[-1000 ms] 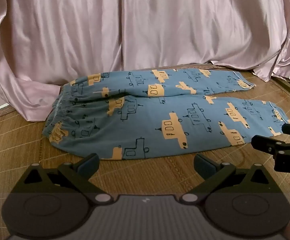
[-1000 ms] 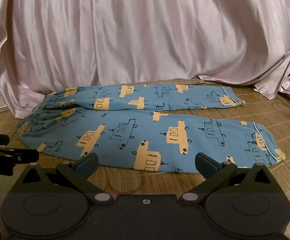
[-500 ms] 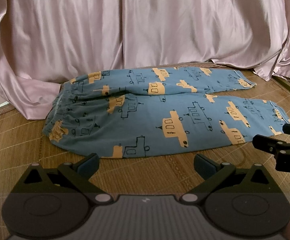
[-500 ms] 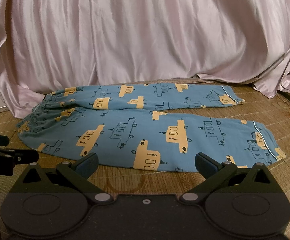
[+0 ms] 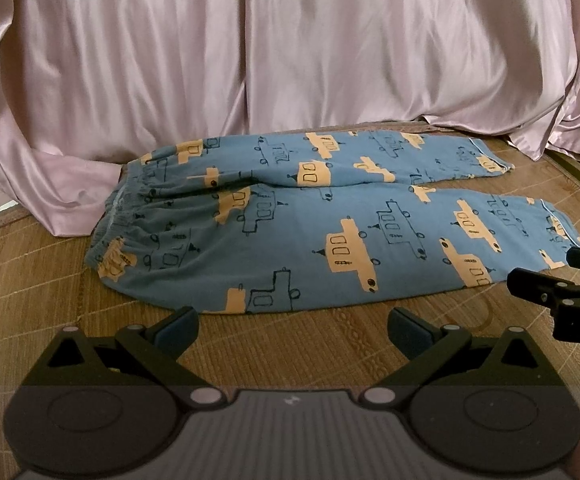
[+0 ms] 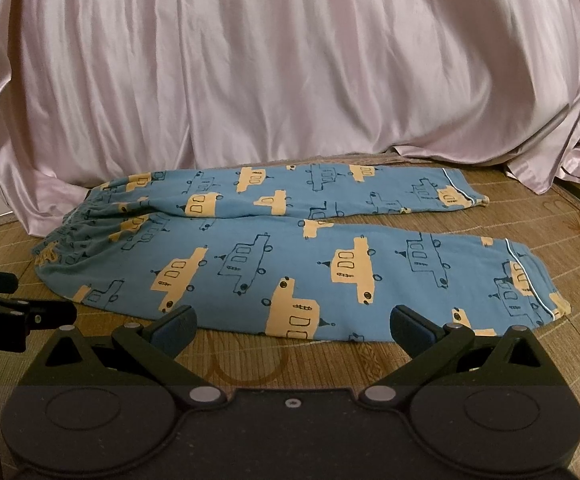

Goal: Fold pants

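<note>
Pants (image 5: 329, 236) lie flat on a woven mat (image 5: 329, 344), just beyond both grippers. Nearest to the camera, the left gripper (image 5: 293, 326) hovers over the mat with its jaws wide apart and nothing between them; its tips stop just short of the near hem of the cloth. The right gripper (image 6: 292, 326) stands the same way, wide apart and empty, before the near leg. In the left view the right gripper shows at the right edge with the letters "DA" on it; in the right view the left gripper shows at the left edge with "bot.AI".

The long axis of the pants runs left to right. The waistband (image 5: 130, 216) points left and the two cuffs (image 6: 529, 280) point right. The legs lie side by side, one near and one far. The cloth is blue with yellow cars. Behind it hangs a pink satin sheet (image 6: 290, 80), and the waistband lies close to its folds. No container is in view.
</note>
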Tool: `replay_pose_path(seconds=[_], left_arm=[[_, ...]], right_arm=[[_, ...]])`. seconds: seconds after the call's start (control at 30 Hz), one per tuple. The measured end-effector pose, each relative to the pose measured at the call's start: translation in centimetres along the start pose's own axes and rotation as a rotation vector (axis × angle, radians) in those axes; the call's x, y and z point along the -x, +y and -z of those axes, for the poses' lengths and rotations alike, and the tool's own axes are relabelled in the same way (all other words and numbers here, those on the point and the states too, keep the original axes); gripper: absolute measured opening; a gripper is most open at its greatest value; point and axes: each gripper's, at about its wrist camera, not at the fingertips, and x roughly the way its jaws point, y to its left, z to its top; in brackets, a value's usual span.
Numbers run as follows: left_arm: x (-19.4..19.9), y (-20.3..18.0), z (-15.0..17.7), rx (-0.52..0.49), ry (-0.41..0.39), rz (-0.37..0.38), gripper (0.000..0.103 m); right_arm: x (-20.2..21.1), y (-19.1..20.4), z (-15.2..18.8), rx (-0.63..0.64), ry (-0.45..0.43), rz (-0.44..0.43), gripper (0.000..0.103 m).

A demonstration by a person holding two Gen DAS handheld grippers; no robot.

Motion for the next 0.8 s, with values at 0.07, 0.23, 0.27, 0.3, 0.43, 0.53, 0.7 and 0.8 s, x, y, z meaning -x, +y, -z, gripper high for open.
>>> replay_pose_path(seconds=[0.07, 0.23, 0.27, 0.3, 0.43, 0.53, 0.7, 0.8], left_arm=[[0.0, 0.01, 0.0, 0.0, 0.0, 0.001, 0.103], [-0.01, 0.03, 0.01, -0.001, 0.001, 0.001, 0.103], [-0.02, 0.01, -0.02, -0.001, 0.002, 0.0, 0.103], [-0.01, 0.04, 0.03, -0.001, 0.002, 0.0, 0.103], [-0.15, 0.08, 0.07, 0.002, 0.01, -0.001, 0.103], [-0.19, 0.08, 0.06, 0.006, 0.016, -0.002, 0.103], [-0.44, 0.04, -0.11, 0.013, 0.038, -0.003, 0.103], [-0.72, 0.62, -0.46, 0.038, 0.054, -0.003, 0.103]], right_arm=[[0.02, 0.02, 0.02, 0.0, 0.0, 0.0, 0.102], [0.03, 0.06, 0.03, -0.001, 0.001, 0.0, 0.103], [0.03, 0.07, 0.03, -0.001, 0.001, 0.0, 0.102], [0.01, 0.08, 0.01, 0.0, 0.001, 0.0, 0.103], [-0.02, 0.1, 0.03, -0.001, 0.002, 0.0, 0.102], [-0.03, 0.03, 0.13, -0.003, 0.005, -0.003, 0.102], [-0.24, 0.07, 0.41, 0.012, 0.006, -0.015, 0.103], [-0.41, 0.17, -0.39, 0.068, -0.011, -0.035, 0.103]])
